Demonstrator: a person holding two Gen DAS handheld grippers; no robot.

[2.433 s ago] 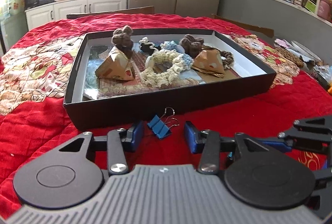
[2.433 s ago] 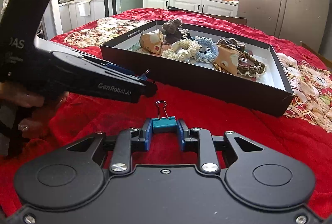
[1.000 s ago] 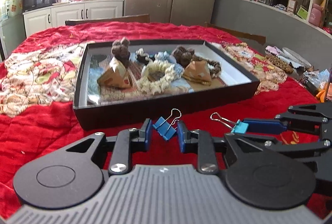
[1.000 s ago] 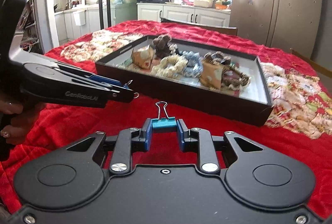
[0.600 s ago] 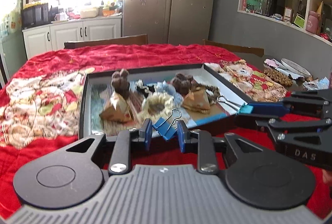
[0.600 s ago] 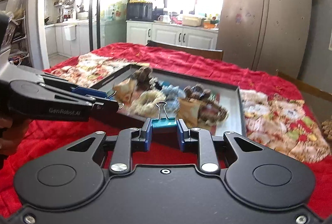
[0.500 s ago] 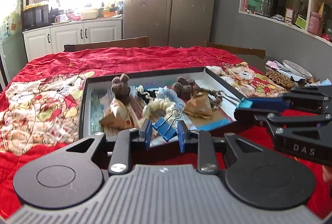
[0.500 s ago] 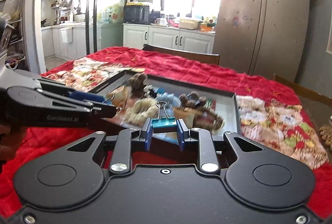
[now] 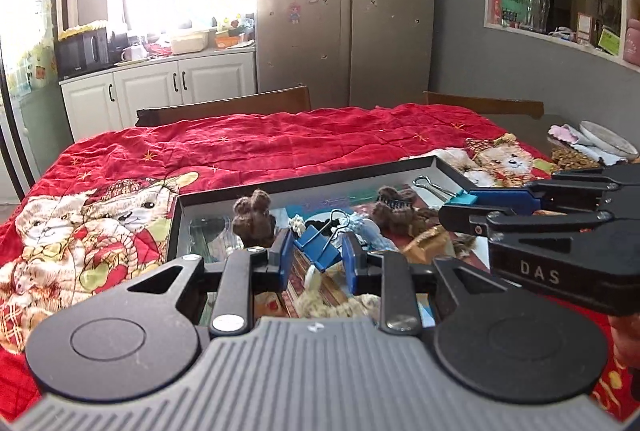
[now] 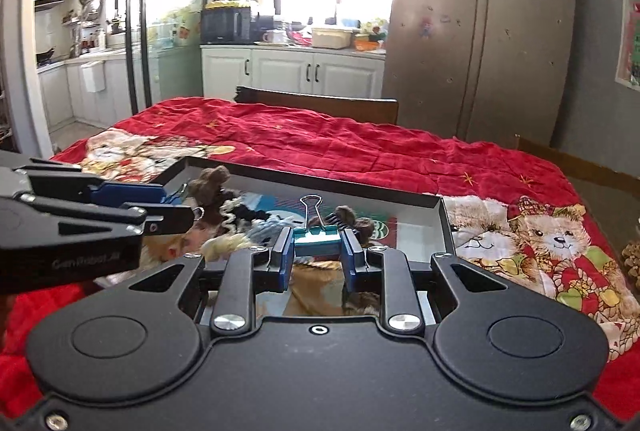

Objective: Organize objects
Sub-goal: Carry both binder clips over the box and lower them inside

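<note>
My left gripper [image 9: 316, 255] is shut on a dark blue binder clip [image 9: 318, 245], held tilted above the black tray [image 9: 304, 181]. My right gripper [image 10: 316, 251] is shut on a teal binder clip [image 10: 317, 243] with its wire handles pointing up, also above the tray [image 10: 320, 183]. Each gripper shows in the other's view: the right one [image 9: 460, 205] from the right side, the left one [image 10: 176, 209] from the left. In the tray lie knitted scrunchies, brown woolly pieces [image 9: 254, 215] and small tan paper boxes [image 9: 424, 243].
The tray rests on a red quilt [image 9: 280, 139] with bear prints. Wooden chair backs [image 10: 320, 103] stand at the far table edge. Dishes and small items [image 9: 592, 143] lie at the far right. Kitchen cabinets and a fridge stand behind.
Both grippers have risen and moved forward with their clips, from in front of the tray's near wall to above its contents. The grips have not changed.
</note>
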